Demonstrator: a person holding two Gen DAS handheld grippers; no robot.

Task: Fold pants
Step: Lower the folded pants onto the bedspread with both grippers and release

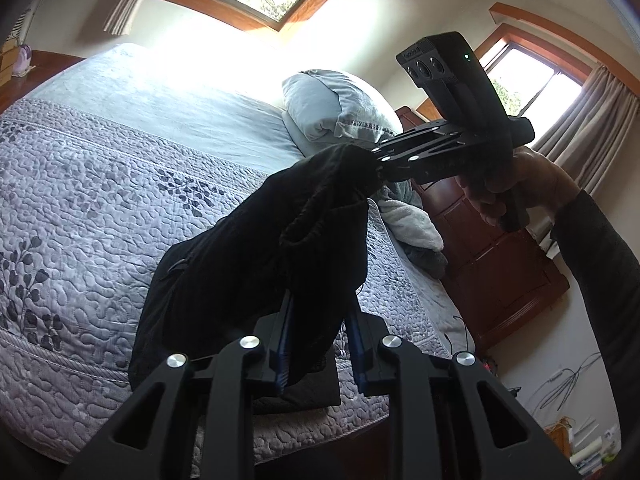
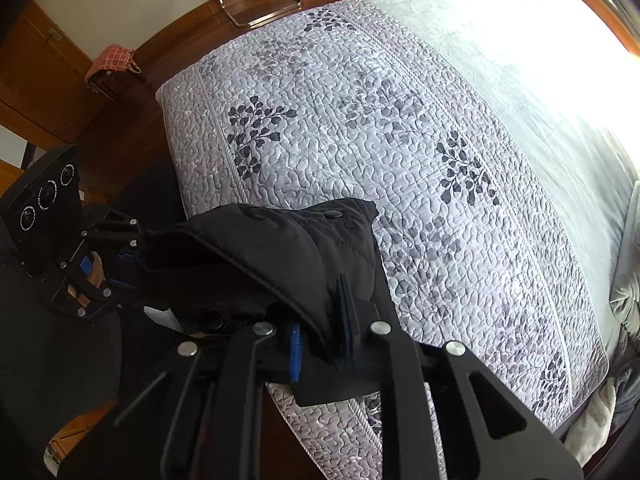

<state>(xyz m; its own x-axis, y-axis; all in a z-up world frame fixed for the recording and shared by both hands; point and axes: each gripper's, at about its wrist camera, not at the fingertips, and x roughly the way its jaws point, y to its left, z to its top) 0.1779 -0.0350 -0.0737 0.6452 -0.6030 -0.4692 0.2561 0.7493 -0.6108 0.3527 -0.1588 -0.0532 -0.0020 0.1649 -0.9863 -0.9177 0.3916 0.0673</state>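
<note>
While held: the black pants [image 1: 256, 248] hang bunched in the air above the near edge of the bed [image 1: 120, 152], no neat fold visible.
Left tongs [image 1: 320, 344]: clamped on one end of the cloth.
Right tongs [image 2: 324, 332]: clamped on the other end.
Progress: early, by my judgement; spreading flat on the quilt [image 2: 400, 140] and every fold remain.

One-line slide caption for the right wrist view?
Both grippers, right and left, pinch black pants above a quilted bed.
</note>
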